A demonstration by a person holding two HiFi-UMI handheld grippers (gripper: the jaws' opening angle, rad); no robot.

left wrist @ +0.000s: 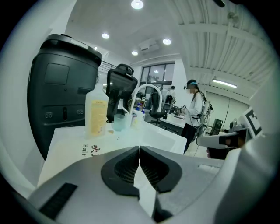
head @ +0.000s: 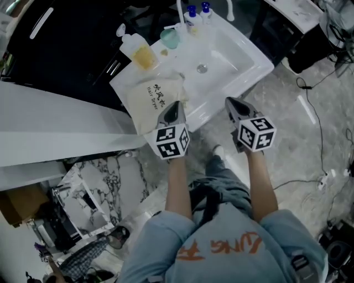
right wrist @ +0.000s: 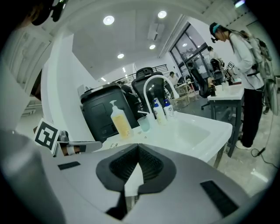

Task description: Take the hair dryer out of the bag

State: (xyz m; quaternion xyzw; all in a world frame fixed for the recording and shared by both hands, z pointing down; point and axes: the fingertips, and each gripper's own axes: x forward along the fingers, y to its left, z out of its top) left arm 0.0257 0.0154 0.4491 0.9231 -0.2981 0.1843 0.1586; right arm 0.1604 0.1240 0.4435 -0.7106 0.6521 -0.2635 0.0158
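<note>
A cream cloth bag point(head: 154, 101) printed "Hair Dryer" lies flat on the left ledge of the white sink unit point(head: 251, 72); the hair dryer itself is hidden. My left gripper point(head: 176, 104) is shut and empty, its tip over the bag's near right corner. In the left gripper view the bag point(left wrist: 70, 148) lies just beyond the closed jaws point(left wrist: 139, 148). My right gripper point(head: 228, 101) is shut and empty, held in front of the sink's near edge, right of the bag. The right gripper view shows its closed jaws point(right wrist: 138, 148) facing the sink point(right wrist: 197, 131).
A yellow pump bottle point(head: 138, 51), a pale green cup point(head: 170, 37) and two blue-capped bottles point(head: 197, 14) stand at the back of the sink by the faucet point(right wrist: 153, 83). A black bin point(left wrist: 61, 92) stands left. A person point(left wrist: 192, 109) stands at the right. Cables point(head: 315, 116) cross the floor.
</note>
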